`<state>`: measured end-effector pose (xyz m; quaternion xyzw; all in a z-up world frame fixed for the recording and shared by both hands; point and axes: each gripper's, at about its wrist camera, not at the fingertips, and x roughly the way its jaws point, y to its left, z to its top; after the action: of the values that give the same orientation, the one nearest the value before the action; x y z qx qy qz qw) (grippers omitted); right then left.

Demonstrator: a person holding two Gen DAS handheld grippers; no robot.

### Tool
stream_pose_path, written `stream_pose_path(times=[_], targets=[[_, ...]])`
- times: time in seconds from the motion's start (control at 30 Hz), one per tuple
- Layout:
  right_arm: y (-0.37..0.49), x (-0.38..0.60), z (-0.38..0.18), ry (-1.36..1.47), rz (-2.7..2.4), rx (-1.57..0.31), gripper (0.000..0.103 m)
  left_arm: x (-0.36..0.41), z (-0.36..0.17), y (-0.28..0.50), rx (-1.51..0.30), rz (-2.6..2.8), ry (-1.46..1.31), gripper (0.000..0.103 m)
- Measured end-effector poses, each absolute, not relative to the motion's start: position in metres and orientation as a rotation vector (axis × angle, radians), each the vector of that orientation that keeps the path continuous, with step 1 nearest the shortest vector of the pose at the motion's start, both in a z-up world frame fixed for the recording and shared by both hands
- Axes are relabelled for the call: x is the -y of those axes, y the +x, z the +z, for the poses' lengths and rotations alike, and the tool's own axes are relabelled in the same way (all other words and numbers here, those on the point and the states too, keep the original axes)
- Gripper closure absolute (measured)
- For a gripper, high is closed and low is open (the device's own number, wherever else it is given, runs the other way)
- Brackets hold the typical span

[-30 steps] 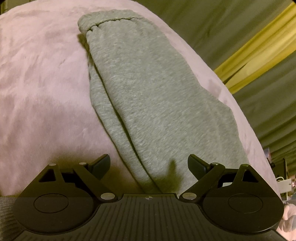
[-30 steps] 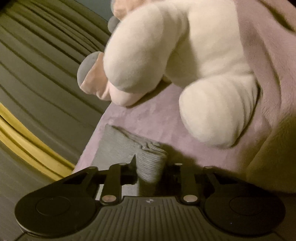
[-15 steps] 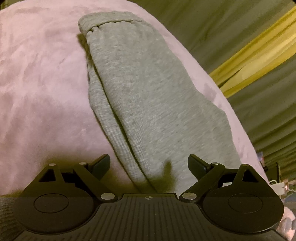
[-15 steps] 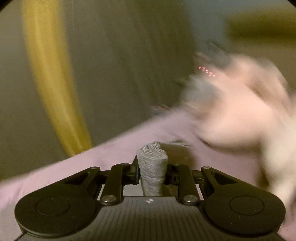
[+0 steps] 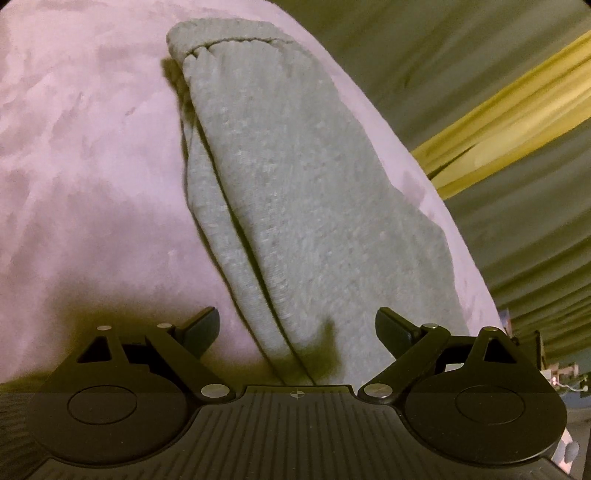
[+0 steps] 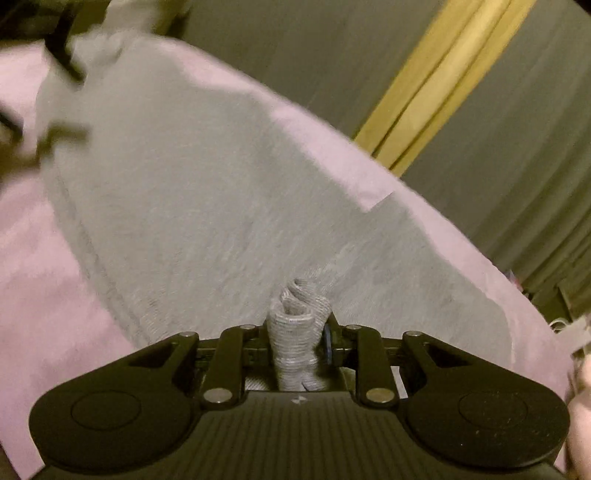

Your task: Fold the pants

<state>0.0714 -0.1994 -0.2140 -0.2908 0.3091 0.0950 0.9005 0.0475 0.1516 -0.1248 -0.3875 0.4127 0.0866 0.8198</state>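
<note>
While gripped at a bunched ribbed end, probably a cuff, grey pants (image 6: 207, 206) lie lengthwise on pink blanket (image 6: 44, 288).

Left wrist view: left gripper (image 5: 297, 326) wide open, nothing between jaws, hovering over near end of pants (image 5: 295, 192). Pants already doubled leg on leg, long seam line running near to far, banded end (image 5: 229, 35) at far end, close to right edge of blanket (image 5: 74, 184). For a good fold: pin or pinch near end with this gripper so cloth does not drag, keep both layers together at seam edge. Contact with cloth not clear, near end hidden under gripper body. Olive curtain (image 5: 480, 55) with yellow stripe far right, small clutter at right edge too small to name.

Right wrist view: right gripper (image 6: 297, 332) closed tight on bunched ribbed end (image 6: 297, 310), cloth rolled up between jaws. For a good fold: carry held end straight over lying part, line up edges, lay flat before letting go, avoid twisting. Heavily motion-blurred. Dark shapes top left unreadable, possibly other gripper. Far end of pants smeared, edge hard to trace. Right edge pale blur, not identifiable. Curtain (image 6: 535, 110) behind.
</note>
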Motion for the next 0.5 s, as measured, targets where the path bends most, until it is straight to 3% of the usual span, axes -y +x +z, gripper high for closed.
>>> stream_pose_path(times=[0.1,0.17,0.23,0.33,0.43,0.5], targets=[[0.065,0.220,-0.204,-0.444,0.194,-0.655,0.081,-0.150,-0.126,0.049,-0.893,0.183,-0.825,0.008],[0.075,0.236,-0.203,-0.343,0.229,-0.700,0.072,-0.147,-0.124,0.049,-0.882,0.179,-0.804,0.008],[0.079,0.244,-0.195,-0.180,0.293,-0.755,0.032,-0.143,-0.120,0.048,-0.872,0.178,-0.767,0.008],[0.074,0.274,-0.171,0.074,0.323,-0.655,0.004,-0.132,-0.112,0.047,-0.857,0.170,-0.676,0.008],[0.077,0.318,-0.160,0.383,0.247,-0.565,0.004,-0.111,-0.104,0.052,-0.884,0.109,-0.553,0.007],[0.083,0.365,-0.175,0.665,0.139,-0.607,0.004,-0.091,-0.100,0.057,-0.916,0.049,-0.465,0.007]])
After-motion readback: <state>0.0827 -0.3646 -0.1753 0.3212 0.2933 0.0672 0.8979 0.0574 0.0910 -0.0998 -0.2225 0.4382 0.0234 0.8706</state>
